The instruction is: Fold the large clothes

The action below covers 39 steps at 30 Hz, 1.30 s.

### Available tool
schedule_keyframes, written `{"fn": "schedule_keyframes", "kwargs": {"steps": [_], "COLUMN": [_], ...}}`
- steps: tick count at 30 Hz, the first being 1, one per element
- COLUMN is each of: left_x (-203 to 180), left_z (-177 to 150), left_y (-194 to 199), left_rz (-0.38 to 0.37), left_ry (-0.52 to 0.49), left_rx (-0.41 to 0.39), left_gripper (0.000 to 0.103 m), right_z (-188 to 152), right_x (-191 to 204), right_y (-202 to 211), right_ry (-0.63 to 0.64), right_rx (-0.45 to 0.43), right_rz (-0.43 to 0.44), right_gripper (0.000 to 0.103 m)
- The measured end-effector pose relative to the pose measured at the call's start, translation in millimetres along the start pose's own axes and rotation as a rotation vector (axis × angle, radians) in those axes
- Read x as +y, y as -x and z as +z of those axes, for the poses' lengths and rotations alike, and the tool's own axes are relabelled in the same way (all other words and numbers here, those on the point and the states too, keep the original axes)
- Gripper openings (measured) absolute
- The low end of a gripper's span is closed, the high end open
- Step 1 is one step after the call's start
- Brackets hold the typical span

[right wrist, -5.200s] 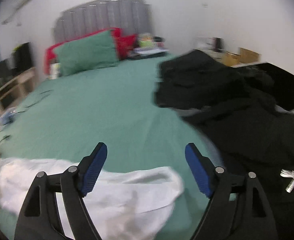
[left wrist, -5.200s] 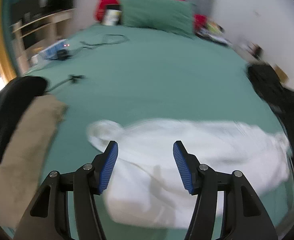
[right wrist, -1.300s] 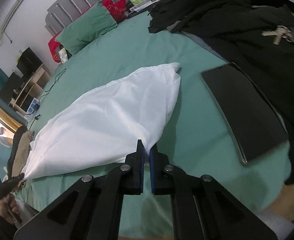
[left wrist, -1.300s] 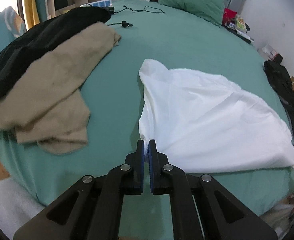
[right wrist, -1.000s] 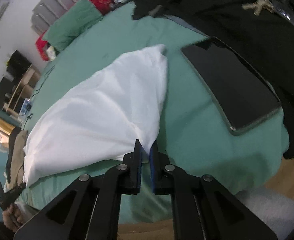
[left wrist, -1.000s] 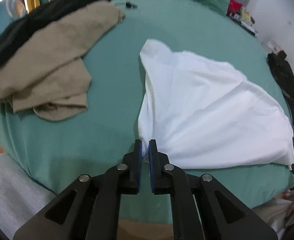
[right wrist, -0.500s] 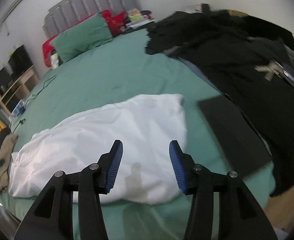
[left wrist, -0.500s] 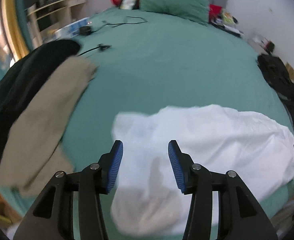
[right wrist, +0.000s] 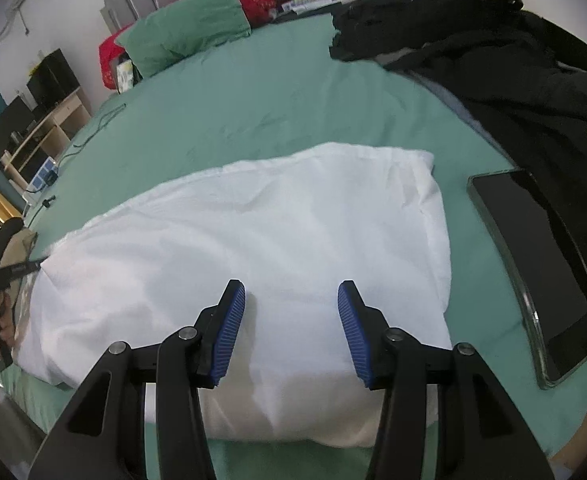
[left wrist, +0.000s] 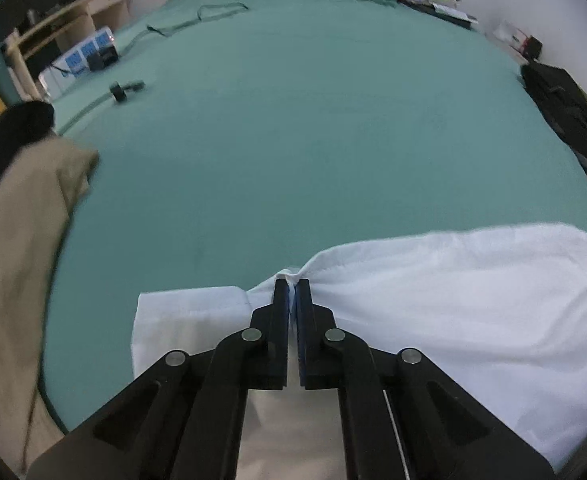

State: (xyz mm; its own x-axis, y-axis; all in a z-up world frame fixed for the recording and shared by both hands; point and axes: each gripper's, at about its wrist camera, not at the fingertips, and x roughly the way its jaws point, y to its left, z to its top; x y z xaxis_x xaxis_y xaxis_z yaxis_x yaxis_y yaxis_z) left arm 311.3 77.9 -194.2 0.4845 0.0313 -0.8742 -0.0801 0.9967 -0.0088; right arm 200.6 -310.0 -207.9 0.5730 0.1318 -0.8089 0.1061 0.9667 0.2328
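Observation:
A large white garment (right wrist: 253,236) lies folded in a long band across the near edge of the green bed (right wrist: 253,92). In the left wrist view it (left wrist: 473,292) runs from the lower middle to the right. My left gripper (left wrist: 292,282) is shut on a pinch of the garment's far edge near its left end. It also shows at the left of the right wrist view (right wrist: 33,266). My right gripper (right wrist: 291,300) is open and empty, just above the garment's near right part.
A beige and black clothes pile (left wrist: 9,240) lies at the bed's left. Black clothes (right wrist: 513,60) and a dark tablet (right wrist: 541,264) lie at the right. Cables (left wrist: 125,90) and a green pillow (right wrist: 189,36) are farther up the bed.
Half a second ago both grippers were open above the garment. Now my left gripper has shut on the garment's far edge. My right gripper stays open and has come a little lower.

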Motion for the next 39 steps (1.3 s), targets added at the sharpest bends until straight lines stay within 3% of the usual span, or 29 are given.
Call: {"fn": "schedule_keyframes", "kwargs": {"steps": [3,4,7,11,13,17,26,32,39], "left_x": [5,7,5,-9,-20,-46,-77,-90,-106], "left_z": [12,14,11,-6,-21,-57,-118,-116,-101], "left_y": [1,3,26,62,80,107,108,102,86], "left_rz": [-0.015,-0.027,-0.043,-0.086,-0.099,-0.135,-0.22,-0.273,-0.236], "left_ry": [0.05,0.075,0.107,0.104,0.071,0.014,0.022,0.033,0.006], "left_rx": [0.025,0.029,-0.018,-0.072,-0.104,-0.135,-0.101,-0.093,-0.091], "left_gripper": [0.005,0.011,0.052,0.053,0.054,0.06,0.062,0.062,0.062], "right_z": [1,1,-1,-6,-8,-12,-14,-15,-8], "right_x": [4,5,6,2,-2,-11,-33,-48,-51], "right_y": [-2,-1,3,9,14,26,40,24,8], "right_ry": [0.017,0.025,0.032,0.015,0.003,-0.02,-0.101,-0.185,-0.21], "right_rx": [0.006,0.004,-0.001,-0.008,-0.019,-0.039,-0.05,0.014,0.021], "right_rz": [-0.007,-0.012,-0.013,-0.018,-0.025,-0.037,-0.048,0.006,0.067], "right_gripper": [0.048,0.048,0.048,0.052,0.063,0.072,0.079,0.08,0.091]}}
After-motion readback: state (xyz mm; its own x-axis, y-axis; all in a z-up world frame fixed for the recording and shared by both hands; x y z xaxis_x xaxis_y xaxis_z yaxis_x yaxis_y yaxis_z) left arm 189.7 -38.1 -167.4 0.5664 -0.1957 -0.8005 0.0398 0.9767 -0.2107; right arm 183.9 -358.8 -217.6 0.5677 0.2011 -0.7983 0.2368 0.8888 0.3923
